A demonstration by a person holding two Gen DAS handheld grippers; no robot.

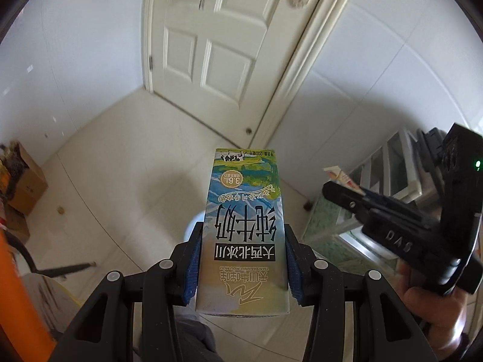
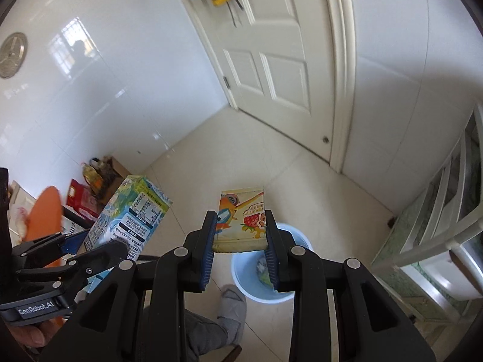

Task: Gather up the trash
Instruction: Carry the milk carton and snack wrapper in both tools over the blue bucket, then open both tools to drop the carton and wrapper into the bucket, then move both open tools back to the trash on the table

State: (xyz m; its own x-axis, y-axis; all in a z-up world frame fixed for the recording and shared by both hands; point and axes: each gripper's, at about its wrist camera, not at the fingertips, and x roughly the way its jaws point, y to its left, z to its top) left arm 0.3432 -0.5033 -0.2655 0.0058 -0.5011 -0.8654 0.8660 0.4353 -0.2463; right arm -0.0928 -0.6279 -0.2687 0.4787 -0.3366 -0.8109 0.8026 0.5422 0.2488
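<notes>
Above tiled floor (image 1: 126, 181), milk carton (image 1: 244, 229) lengthwise forward.

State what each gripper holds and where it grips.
Left gripper clamps the milk carton by its two side faces, near the lower end. Right gripper pinches the small strawberry drink box by its side edges.
</notes>
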